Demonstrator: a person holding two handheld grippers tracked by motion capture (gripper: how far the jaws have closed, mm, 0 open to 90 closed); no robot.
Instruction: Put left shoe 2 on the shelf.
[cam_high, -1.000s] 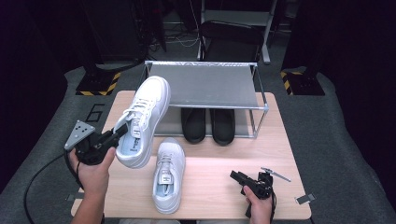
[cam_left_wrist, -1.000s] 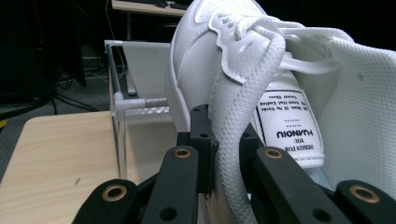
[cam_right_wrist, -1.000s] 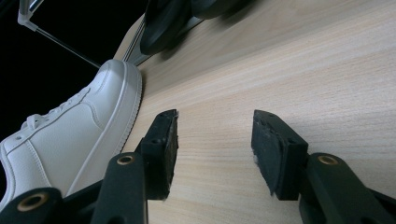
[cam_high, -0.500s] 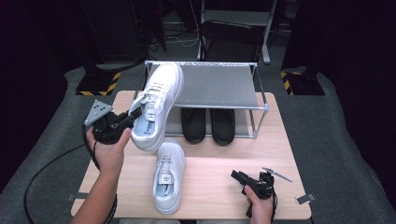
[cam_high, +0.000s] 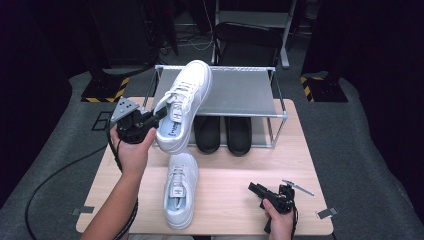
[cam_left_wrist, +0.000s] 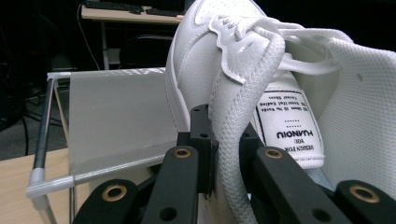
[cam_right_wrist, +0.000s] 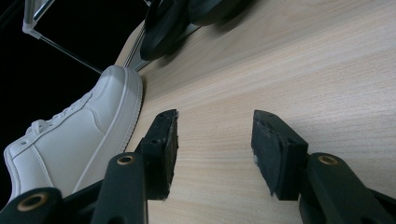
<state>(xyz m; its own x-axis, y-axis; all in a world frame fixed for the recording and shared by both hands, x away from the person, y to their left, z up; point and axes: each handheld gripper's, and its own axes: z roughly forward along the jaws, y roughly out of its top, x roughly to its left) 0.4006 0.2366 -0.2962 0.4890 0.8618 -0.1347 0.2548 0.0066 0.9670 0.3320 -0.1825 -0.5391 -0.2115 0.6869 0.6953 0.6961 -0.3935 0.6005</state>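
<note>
The left gripper (cam_high: 156, 118) pinches the collar of a white sneaker (cam_high: 181, 102), holding it toe-first over the shoe rack (cam_high: 235, 90), apparently to shelve it. The right gripper (cam_high: 256, 188) rests spread on the tabletop (cam_high: 230, 165) near the other sneaker (cam_high: 180, 195).

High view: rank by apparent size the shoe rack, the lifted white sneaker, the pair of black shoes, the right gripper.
1. Shoe rack
2. Lifted white sneaker; raised toward the camera, so it may look bigger than it is
3. Pair of black shoes; partly hidden under the rack
4. Right gripper
</note>
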